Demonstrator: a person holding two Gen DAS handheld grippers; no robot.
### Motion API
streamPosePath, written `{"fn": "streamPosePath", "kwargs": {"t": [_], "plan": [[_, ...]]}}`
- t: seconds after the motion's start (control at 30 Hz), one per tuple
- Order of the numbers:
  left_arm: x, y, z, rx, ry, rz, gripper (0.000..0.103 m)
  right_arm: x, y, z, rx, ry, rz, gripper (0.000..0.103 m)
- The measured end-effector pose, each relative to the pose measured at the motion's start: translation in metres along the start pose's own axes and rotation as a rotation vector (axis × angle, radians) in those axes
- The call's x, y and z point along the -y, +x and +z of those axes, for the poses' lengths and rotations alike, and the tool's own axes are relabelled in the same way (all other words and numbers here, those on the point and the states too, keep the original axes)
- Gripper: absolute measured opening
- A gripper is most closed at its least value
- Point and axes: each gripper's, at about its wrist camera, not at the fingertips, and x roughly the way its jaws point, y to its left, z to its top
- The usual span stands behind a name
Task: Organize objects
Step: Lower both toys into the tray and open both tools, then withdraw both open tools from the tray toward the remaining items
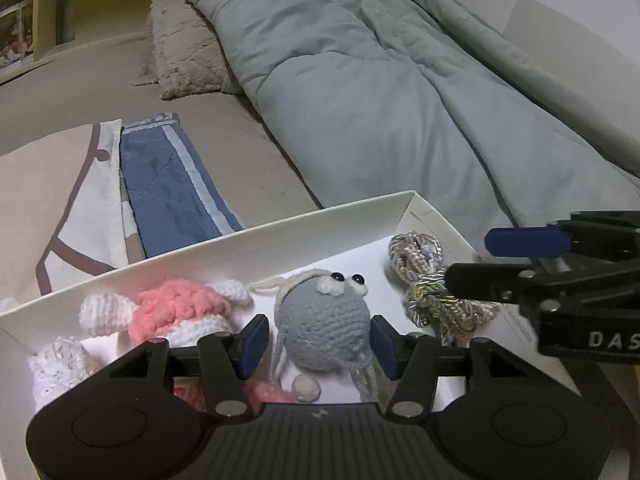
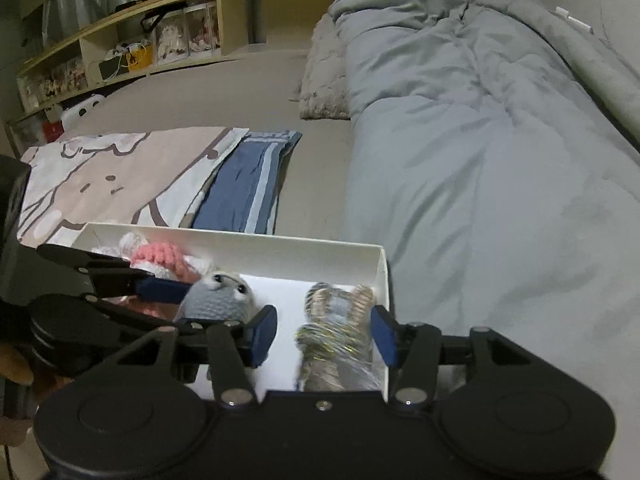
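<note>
Your crumpled grey quilted duvet [image 1: 380, 92] fills the far side of the bed, with a folded blue towel with pale stripes [image 1: 176, 188] beside it, both clear of the work. The shallow white cardboard box [image 1: 224, 248] sits nearest you as the collecting spot. Inside it, a pink-and-white crocheted toy [image 1: 176, 312] lies left, a grey crocheted round-headed toy [image 1: 320, 320] middle, a coiled gold-and-silver twisted cord [image 2: 336, 332] right. Your left gripper [image 1: 320, 344] straddles the grey toy, pads apart, not pinching. Your right gripper [image 2: 324, 336] brackets the cord, jaws apart too; looks like both items are just dropped in
</note>
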Motion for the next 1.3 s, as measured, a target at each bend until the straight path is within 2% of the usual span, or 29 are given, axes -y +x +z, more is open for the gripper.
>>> {"fn": "streamPosePath", "kwargs": {"t": [0.27, 0.53, 0.73, 0.83, 1.07, 1.3], "plan": [[0.01, -0.018, 0.003, -0.006, 0.008, 0.01, 0.057, 0.001, -0.017, -0.001, -0.003, 0.035, -0.003, 0.048], [0.018, -0.054, 0.007, -0.004, -0.002, 0.035, 0.057, 0.0, -0.049, -0.004, 0.028, 0.117, 0.0, 0.048], [0.025, -0.084, 0.003, 0.004, -0.002, 0.064, 0.068, -0.007, -0.075, -0.008, 0.043, 0.161, -0.019, 0.049], [0.028, -0.099, 0.001, 0.015, -0.005, 0.07, 0.078, -0.01, -0.087, -0.012, 0.046, 0.173, -0.027, 0.051], [0.036, -0.141, -0.006, 0.056, -0.007, 0.079, 0.095, -0.019, -0.115, -0.019, 0.068, 0.19, -0.047, 0.061], [0.042, -0.175, -0.018, 0.095, -0.008, 0.082, 0.103, -0.035, -0.147, -0.027, 0.111, 0.181, -0.071, 0.081]]}}
